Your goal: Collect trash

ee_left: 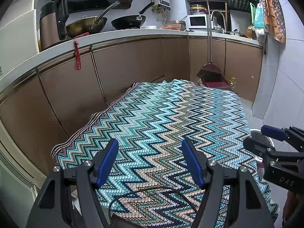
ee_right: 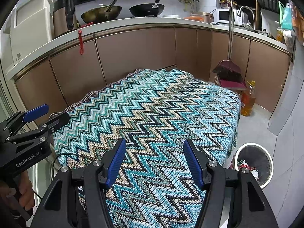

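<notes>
Where zigzag knit cloth (ee_right: 152,114) drapes — round, crumple-filled bin (ee_right: 266,155).

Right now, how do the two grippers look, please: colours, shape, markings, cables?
Both are black, angular frames with silver bolts and two ribbed blue finger pads. The left gripper carries white "GenRobot.AI" lettering on its body and a thin black cable behind it. The right gripper shows the letters "DAS" on its side.
</notes>
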Available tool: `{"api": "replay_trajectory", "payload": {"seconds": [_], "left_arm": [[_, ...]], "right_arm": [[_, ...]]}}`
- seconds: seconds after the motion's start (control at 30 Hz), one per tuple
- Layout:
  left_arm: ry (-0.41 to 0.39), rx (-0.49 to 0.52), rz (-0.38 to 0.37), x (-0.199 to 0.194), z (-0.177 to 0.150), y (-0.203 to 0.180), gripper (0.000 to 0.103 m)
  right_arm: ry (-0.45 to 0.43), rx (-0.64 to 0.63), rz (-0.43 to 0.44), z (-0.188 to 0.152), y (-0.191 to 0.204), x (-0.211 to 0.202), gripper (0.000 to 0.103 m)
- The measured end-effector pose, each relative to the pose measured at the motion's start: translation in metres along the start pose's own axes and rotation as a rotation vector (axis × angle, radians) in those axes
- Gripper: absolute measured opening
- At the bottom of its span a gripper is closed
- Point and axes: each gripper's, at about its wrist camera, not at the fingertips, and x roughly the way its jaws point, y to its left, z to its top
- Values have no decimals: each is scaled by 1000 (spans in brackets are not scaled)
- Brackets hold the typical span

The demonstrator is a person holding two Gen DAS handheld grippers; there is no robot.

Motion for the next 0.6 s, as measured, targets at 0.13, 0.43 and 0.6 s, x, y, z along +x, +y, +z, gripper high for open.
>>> {"api": "replay_trajectory", "payload": {"seconds": [0.13, 0.43, 0.6], "left_arm": [[10, 7, -13, 3, -1, -3, 67], [30, 40, -52, 10, 0, -18, 67], [40, 64, -76, 17, 0, -30, 67]], "right_arm": [[1, 0, -5, 0, -1, 1, 62], [6, 7, -21, -4, -11, 1, 62], [12, 21, -45, -6, -21, 2, 62]]}}
